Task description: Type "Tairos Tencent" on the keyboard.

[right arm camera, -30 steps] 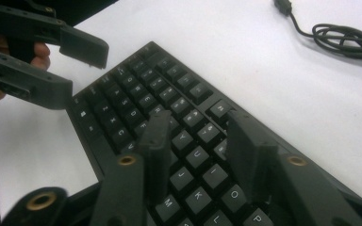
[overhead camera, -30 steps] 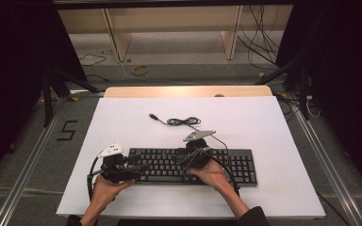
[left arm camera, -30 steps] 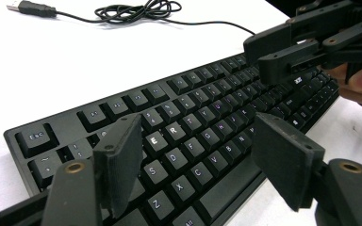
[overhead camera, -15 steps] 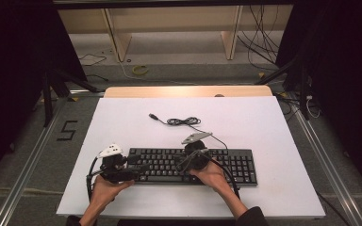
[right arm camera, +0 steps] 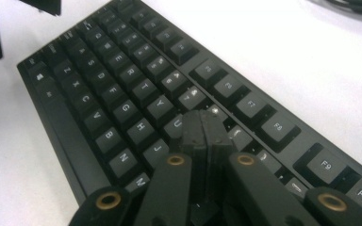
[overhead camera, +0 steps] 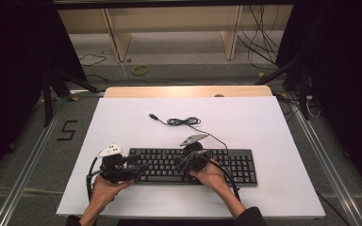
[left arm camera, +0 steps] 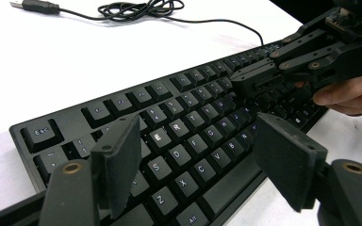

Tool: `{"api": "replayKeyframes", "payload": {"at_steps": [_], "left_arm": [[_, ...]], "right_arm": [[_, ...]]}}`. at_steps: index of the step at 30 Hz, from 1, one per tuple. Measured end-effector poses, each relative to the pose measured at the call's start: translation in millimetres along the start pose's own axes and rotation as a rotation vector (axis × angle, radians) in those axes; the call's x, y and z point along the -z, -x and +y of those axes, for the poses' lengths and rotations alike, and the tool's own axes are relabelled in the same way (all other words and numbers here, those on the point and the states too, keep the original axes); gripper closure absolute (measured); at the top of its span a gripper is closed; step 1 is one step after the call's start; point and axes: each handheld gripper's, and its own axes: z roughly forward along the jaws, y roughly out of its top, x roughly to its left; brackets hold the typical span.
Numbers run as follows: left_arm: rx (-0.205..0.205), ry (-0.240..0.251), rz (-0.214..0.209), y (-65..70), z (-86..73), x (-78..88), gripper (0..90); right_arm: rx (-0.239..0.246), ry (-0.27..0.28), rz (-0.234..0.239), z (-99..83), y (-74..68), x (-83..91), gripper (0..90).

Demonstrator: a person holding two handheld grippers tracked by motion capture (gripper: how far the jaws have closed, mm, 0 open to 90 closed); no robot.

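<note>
**A:** Where does the keyboard point(overhead camera: 191, 165) lie from your tongs?

**B:** Directly under both. It runs left to right across the near part of the white counter point(overhead camera: 264, 122). Your right tongs point(right arm camera: 202, 129) have just closed, pressed together with nothing between, tips over the middle keys near U. Your left tongs point(left arm camera: 195, 162) stand wide over the left keys.

**A:** Room to move?

**B:** Open counter beyond; the coiled cable point(overhead camera: 181, 121) lies well behind.
</note>
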Motion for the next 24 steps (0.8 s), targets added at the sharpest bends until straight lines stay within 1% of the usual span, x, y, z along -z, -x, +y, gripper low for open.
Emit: {"api": "replayKeyframes", "payload": {"at_steps": [15,18,21,24], "left_arm": [[0.005,-0.004,0.004,-1.0,0.0,0.0,32.6],[0.006,-0.005,0.005,-1.3,0.0,-0.1,32.6],[0.006,-0.005,0.005,-1.1,-0.2,-0.8,32.6],[0.004,-0.006,0.006,-1.5,-0.1,-0.4,32.6]], "right_arm": [[-0.001,-0.008,0.004,-1.2,-0.6,-3.0,90.0],[0.009,-0.02,-0.009,-2.6,-2.2,-5.5,90.0],[0.018,-0.015,-0.019,-3.0,-3.5,-5.7,90.0],[0.014,-0.015,-0.018,-2.8,-3.3,-5.5,90.0]]}}
